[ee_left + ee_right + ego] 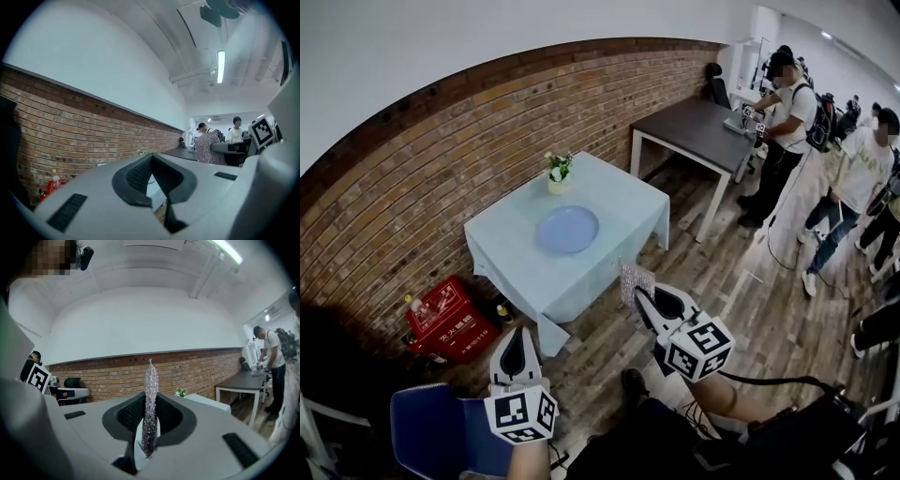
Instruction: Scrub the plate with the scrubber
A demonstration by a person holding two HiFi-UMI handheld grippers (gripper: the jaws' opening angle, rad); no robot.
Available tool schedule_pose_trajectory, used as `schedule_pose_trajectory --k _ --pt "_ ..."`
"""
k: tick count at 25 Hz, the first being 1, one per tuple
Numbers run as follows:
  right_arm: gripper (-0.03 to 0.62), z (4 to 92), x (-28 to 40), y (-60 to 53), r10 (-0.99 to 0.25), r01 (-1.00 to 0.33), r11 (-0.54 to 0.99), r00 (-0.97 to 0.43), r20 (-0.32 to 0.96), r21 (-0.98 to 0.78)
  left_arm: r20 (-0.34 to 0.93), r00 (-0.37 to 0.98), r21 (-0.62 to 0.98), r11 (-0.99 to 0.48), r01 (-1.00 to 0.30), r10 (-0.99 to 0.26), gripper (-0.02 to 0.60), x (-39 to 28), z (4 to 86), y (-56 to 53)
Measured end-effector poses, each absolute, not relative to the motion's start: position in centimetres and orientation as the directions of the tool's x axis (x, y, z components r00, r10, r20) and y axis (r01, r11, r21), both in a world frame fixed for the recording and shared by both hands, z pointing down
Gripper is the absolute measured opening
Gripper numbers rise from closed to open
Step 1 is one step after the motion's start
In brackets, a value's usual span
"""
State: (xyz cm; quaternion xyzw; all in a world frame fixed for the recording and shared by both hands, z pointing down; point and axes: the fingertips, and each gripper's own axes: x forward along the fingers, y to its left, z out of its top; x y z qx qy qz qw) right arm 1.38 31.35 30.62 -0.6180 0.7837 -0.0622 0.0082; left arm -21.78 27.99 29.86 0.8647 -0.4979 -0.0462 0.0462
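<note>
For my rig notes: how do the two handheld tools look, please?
The left tool and right tool have light grey, tapering shells with black ribbed pads. Each carries a white cube with black square markers. A black cable shows behind the right one.

Only lettering seen: white Chinese chars on the lid of the red box (450, 322), on the floor left of the table (511, 277), near the brick wall (403, 187) (too small to read for sure). Cubes on left gripper (517, 339) & right gripper (645, 298) bore b/w square codes, no txt.
</note>
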Motion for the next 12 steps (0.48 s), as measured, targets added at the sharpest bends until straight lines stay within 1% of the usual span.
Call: schedule_pose_trajectory --k 8,12 --pt "0.069 31.0 4.1 24.2 -0.943 -0.939 0.320 -0.329 0.054 -0.123 -0.012 0.484 0.096 -0.483 -0.870 -0.875 0.009 -17.5 29.3 21.9" --pt "0.069 31.1 6.2 21.3 -0.940 -0.937 0.321 -0.333 0.080 -0.137 0.011 0.481 0.090 -0.478 -0.874 -0.877 0.009 -15.2 29.6 19.4"
